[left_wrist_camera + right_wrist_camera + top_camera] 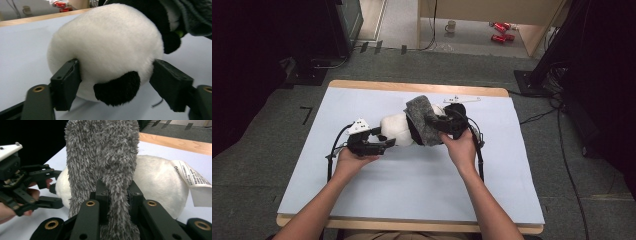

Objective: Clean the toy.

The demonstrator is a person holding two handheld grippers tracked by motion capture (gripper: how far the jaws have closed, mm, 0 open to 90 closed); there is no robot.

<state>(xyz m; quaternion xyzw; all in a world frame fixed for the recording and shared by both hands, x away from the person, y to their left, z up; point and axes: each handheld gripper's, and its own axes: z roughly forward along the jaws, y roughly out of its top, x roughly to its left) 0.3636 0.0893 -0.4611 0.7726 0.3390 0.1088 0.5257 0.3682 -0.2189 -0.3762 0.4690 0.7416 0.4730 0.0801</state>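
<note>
A white plush toy (394,129) with black patches lies mid-table on the pale mat (412,190). A grey fuzzy cloth (419,117) is draped over it. My left gripper (388,143) is at the toy's left end. In the left gripper view the round white plush (107,42) sits between the open jaws of the left gripper (116,63), and a black patch (117,91) faces the camera. My right gripper (433,122) is shut on the grey cloth (102,152), pinching a fold of it in the right gripper (118,187). A printed label (192,180) hangs from the white plush (155,180).
The mat covers a wooden table (412,86) with bare mat in front of the toy and on both sides. Beyond the table, a mug (451,26) and red cans (501,31) lie on the floor. Dark equipment stands at both sides, and cables (562,150) run along the floor at right.
</note>
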